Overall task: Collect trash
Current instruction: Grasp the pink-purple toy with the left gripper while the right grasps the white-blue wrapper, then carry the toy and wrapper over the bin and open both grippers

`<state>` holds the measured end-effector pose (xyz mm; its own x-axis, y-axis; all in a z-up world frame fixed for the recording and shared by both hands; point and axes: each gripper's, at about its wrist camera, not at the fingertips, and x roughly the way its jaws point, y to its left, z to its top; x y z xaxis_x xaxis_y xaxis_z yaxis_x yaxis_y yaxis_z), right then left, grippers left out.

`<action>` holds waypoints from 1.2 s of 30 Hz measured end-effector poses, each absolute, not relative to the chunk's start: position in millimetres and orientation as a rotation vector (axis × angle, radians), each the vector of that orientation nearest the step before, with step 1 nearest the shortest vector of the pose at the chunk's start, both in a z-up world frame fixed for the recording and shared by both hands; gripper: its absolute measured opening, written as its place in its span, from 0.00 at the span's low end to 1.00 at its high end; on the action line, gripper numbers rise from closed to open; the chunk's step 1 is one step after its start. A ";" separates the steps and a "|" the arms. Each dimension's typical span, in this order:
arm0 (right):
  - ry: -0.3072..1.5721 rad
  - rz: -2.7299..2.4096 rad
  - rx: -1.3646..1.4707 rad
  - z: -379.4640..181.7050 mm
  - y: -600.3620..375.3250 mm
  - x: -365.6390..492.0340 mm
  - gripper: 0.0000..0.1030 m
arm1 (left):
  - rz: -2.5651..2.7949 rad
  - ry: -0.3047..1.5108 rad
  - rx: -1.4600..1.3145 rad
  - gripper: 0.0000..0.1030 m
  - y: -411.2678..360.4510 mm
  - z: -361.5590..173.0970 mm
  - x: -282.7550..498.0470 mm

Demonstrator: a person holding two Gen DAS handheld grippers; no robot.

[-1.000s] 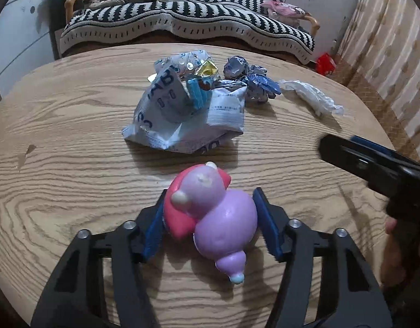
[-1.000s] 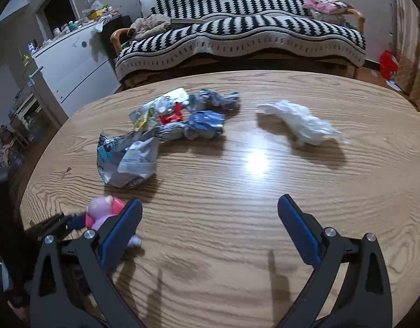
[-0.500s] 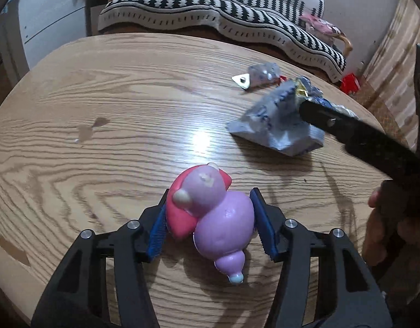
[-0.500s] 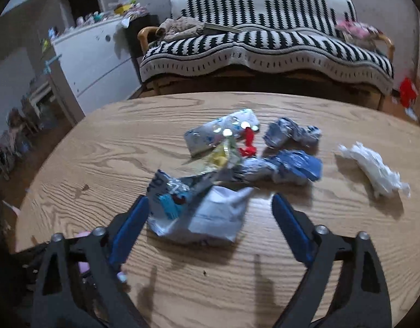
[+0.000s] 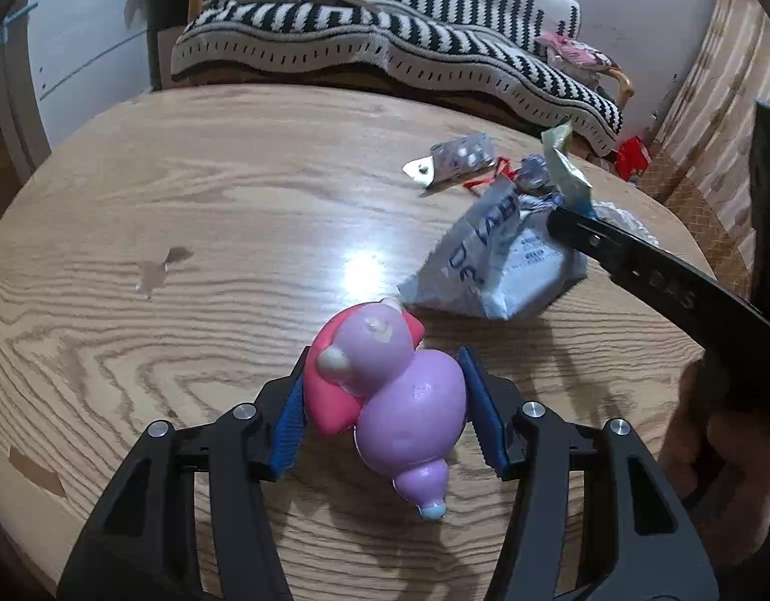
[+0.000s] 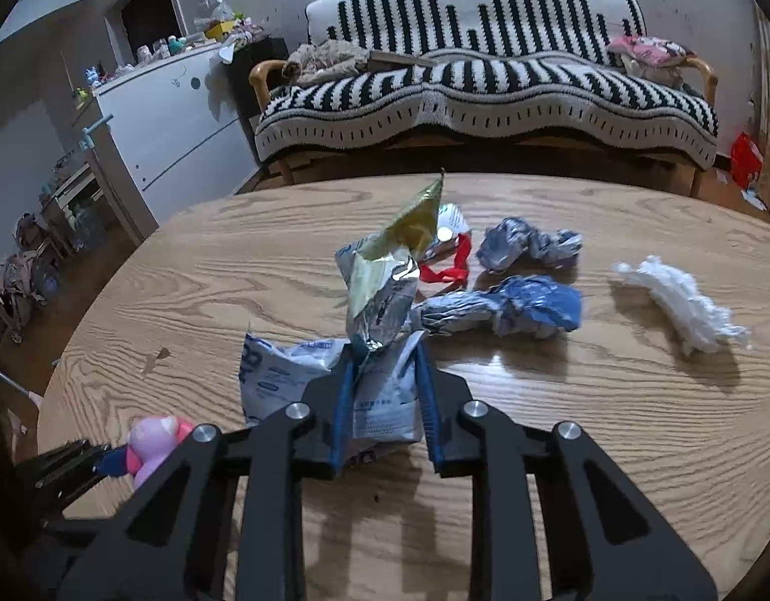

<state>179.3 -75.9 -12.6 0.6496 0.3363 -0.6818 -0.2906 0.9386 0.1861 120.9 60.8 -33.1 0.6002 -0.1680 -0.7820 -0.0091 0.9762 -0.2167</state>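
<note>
A pink and purple toy figure (image 5: 390,390) is clamped between the blue pads of the left gripper (image 5: 385,415), the pads being pressed against both of its sides above the round wooden table (image 5: 234,230). In the right wrist view the same toy is seen at about eight o'clock, at the table's near-left edge. The jaws of the right gripper (image 6: 382,400) have just been closing and are now drawn close together on a crumpled white and blue wrapper bag (image 6: 379,390), which is pinched between the blue pads at the centre of that view; whether the bag rests on the table or is raised cannot be told. A gold and silver foil wrapper (image 6: 390,270) is seen standing up out of the pinched bundle towards twelve o'clock. Beyond it, at about one o'clock, a red scrap (image 6: 447,270) and a crumpled grey-blue wrapper (image 6: 527,248) are found on the table, with a crushed blue wrapper (image 6: 505,308) lying just in front of them. A crumpled white tissue (image 6: 680,305) is set well apart at two o'clock. In the left wrist view the held bag is seen at two o'clock, with one black finger of the right gripper laid across it. A striped sofa (image 6: 485,75) is seen behind the table at twelve o'clock.
</note>
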 end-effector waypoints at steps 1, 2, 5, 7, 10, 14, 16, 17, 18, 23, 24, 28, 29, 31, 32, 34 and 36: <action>0.779 0.360 0.062 -7.1 -81.5 173.1 0.23 | -0.096 0.917 -0.202 0.54 59.0 -30.7 121.0; 0.775 0.362 0.066 -2.9 -87.1 168.2 0.23 | -0.101 0.907 -0.198 0.54 55.7 -27.0 120.2; 0.808 0.373 0.063 3.0 -105.5 154.6 0.23 | -0.121 0.891 -0.193 0.54 47.5 -19.5 117.7; 0.847 0.358 0.048 -2.2 -120.5 146.7 0.23 | -0.137 0.889 -0.194 0.54 40.7 -16.6 116.0; 0.889 0.307 0.029 -8.8 -145.7 134.8 0.23 | -0.162 0.886 -0.184 0.54 28.9 -13.1 112.3; 0.871 0.253 0.025 3.1 -182.3 109.3 0.22 | -0.202 0.871 -0.176 0.54 11.9 -4.9 108.4; 0.855 0.232 0.036 11.8 -200.4 98.9 0.22 | -0.230 0.865 -0.171 0.54 -0.8 0.3 107.5; 0.848 0.217 0.045 15.8 -213.1 91.5 0.22 | -0.245 0.861 -0.164 0.54 -8.9 2.5 106.3; 0.840 0.200 0.054 20.2 -226.0 84.2 0.22 | -0.256 0.858 -0.157 0.54 -16.1 4.6 105.3; 0.817 0.075 0.096 33.5 -302.6 43.8 0.22 | -0.365 0.835 -0.104 0.54 -75.6 13.5 96.4; 0.815 0.042 0.111 35.8 -322.0 35.1 0.22 | -0.400 0.828 -0.089 0.54 -94.2 15.7 92.5; 0.815 -0.074 0.159 40.1 -387.0 4.0 0.22 | -0.527 0.804 -0.041 0.54 -158.4 21.8 77.1; 0.814 -0.110 0.175 40.7 -407.0 -7.3 0.22 | -0.562 0.797 -0.026 0.54 -174.1 23.3 72.0; 0.809 -0.171 0.201 40.2 -440.3 -28.5 0.22 | -0.650 0.778 0.016 0.54 -215.7 25.1 57.9; 0.807 -0.207 0.218 39.2 -460.2 -41.7 0.22 | -0.681 0.775 0.026 0.54 -227.8 25.4 53.4; 0.803 -0.280 0.251 34.2 -499.4 -71.9 0.22 | -0.760 0.769 0.058 0.54 -261.2 24.2 38.6; 0.802 -0.342 0.285 29.3 -532.8 -99.1 0.22 | -0.838 0.763 0.091 0.54 -294.0 21.8 21.9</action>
<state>-99.1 -532.8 29.3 0.6459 -0.1899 -0.7395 0.4027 0.9076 0.1186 21.9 -294.0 21.8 0.4244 -0.6375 -0.6430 0.6996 0.6817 -0.2141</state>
